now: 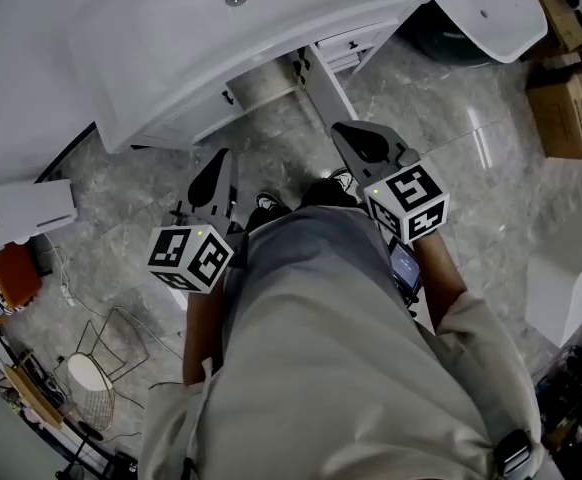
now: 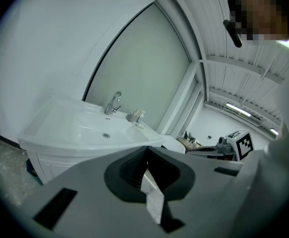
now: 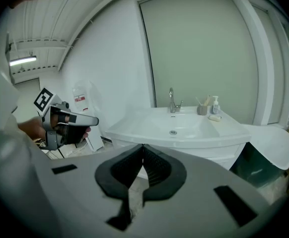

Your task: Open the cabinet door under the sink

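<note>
The person's light trousers (image 1: 331,368) fill the lower part of the head view, and the 2 grippers are held out in front at either side. The left gripper (image 1: 216,173) is held low beside the left leg; in its own view its jaws (image 2: 145,150) are seen pressed together at the tips, with nothing clamped between them. The right gripper (image 1: 356,138) is held slightly further forward, and its jaws (image 3: 143,147) are likewise seen closed tip to tip on nothing. Neither gripper is touching any furniture. A grey marble floor (image 1: 451,118) is seen beneath them. Just beyond the jaw tips stands the white cabinet (image 1: 196,120), tucked beneath the overhanging rim of the sink (image 1: 171,28); a small dark handle (image 1: 228,96) is seen on its front, and whether its door is ajar cannot be told. On the sink a chrome tap (image 3: 172,100) is set at the back edge, with a cup (image 3: 202,109) and a soap bottle (image 3: 215,104) beside it. Cardboard boxes (image 1: 566,108) are seen on the floor well off to the right.
</note>
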Demonstrator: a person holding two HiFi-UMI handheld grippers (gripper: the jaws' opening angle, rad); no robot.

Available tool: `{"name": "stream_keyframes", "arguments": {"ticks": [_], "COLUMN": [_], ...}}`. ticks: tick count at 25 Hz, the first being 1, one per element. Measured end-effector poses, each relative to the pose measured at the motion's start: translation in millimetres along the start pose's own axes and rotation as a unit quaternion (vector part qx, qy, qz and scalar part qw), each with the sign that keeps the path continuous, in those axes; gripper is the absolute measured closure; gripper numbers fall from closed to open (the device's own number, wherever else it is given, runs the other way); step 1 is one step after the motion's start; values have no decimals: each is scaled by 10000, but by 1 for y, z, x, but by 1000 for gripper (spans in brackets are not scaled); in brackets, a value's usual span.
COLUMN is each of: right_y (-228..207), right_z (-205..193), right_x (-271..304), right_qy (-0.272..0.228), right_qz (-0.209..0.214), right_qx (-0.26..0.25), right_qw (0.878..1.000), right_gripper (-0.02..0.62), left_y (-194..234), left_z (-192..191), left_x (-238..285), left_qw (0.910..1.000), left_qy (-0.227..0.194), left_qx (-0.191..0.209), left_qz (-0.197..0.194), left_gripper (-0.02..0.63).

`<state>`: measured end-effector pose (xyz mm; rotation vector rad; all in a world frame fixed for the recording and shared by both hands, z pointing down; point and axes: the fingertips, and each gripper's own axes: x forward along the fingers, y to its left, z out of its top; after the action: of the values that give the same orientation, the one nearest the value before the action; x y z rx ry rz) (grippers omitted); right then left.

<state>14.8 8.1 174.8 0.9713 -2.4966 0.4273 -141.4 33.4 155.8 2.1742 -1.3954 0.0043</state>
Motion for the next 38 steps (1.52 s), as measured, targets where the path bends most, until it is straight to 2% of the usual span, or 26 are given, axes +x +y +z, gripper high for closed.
{"name": "stream_keyframes", "arguments": {"ticks": [12, 21, 27, 38], "right_y": [19, 18, 15, 18], "right_z": [62, 79, 81, 72], "right_x": [-19, -28, -23, -12], "right_qy": [-804, -1018, -928, -668], "right_qz": [-89, -320, -382, -462], "right_qx": [-173, -106, -108, -142], "right_qw": [9966, 9942, 9949, 9966], "right_gripper": [583, 584, 584, 584], "left_y": [16, 26, 48, 55], "left_z": [31, 44, 41, 32], "left_x": [-21, -26, -29, -32], "left_qw": [9992, 9984, 9964, 9944], "left_qy": [-285, -352, -313, -177], "left_qx": [113, 248, -47, 276], "left_qz": [247, 364, 781, 1007], "left_gripper": [607, 609, 609, 609]}}
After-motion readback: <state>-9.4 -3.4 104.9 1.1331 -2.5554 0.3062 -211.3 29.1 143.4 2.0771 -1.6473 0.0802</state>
